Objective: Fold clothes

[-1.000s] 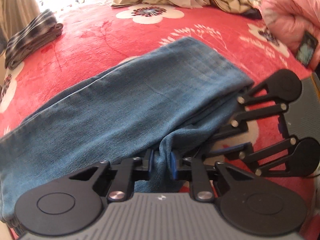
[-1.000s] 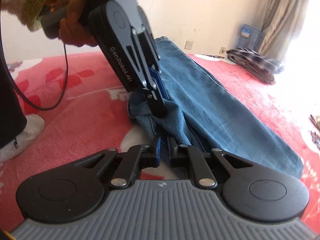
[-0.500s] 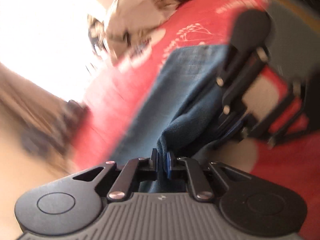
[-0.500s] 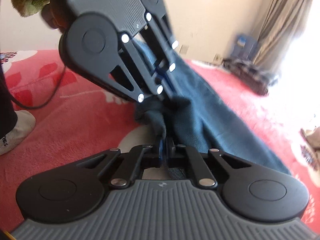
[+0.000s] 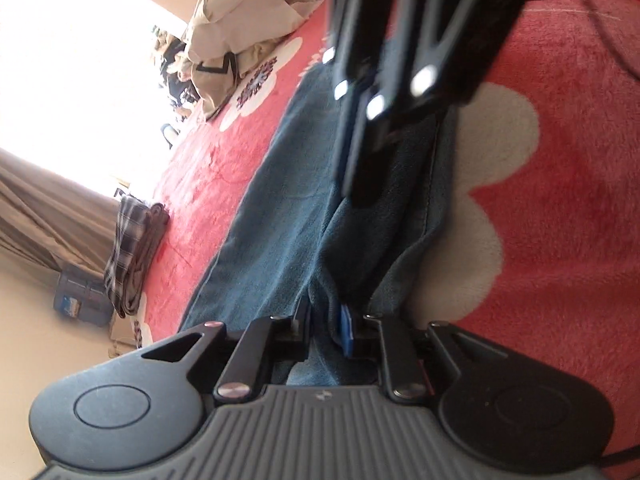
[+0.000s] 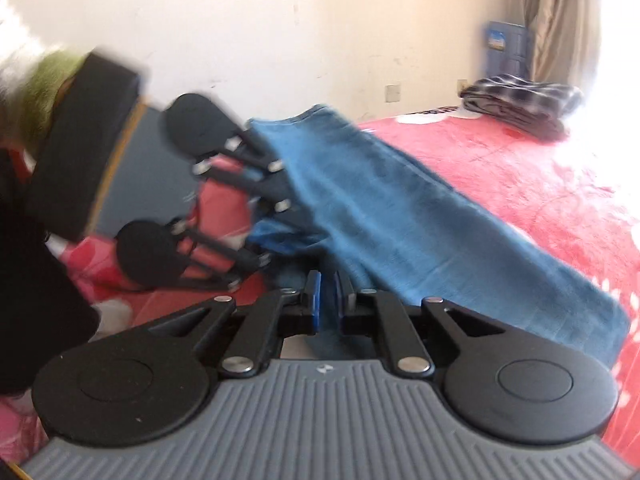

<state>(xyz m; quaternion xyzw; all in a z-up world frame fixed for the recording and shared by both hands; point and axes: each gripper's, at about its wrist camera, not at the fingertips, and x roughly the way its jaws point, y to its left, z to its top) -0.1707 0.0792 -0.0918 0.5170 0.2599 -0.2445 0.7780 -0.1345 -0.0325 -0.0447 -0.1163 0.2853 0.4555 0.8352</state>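
2 grippers pinch the blue jeans (image 6: 400,220) at 1 end to carry a fold: left gripper (image 5: 326,330) and right gripper (image 6: 328,300) each pressed on denim. Jeans stretch toward 1 o'clock over the red blanket (image 6: 540,184); folded plaid garment (image 6: 524,98) far off.

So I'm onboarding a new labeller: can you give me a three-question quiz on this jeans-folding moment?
1. True or false: the left gripper is shut on the blue denim jeans.
2. What does the right gripper hold?
3. The folded dark plaid garment lies: A) on the red floral blanket, apart from the jeans; B) on the jeans.

Key: 1 true; 2 the jeans; 3 A.
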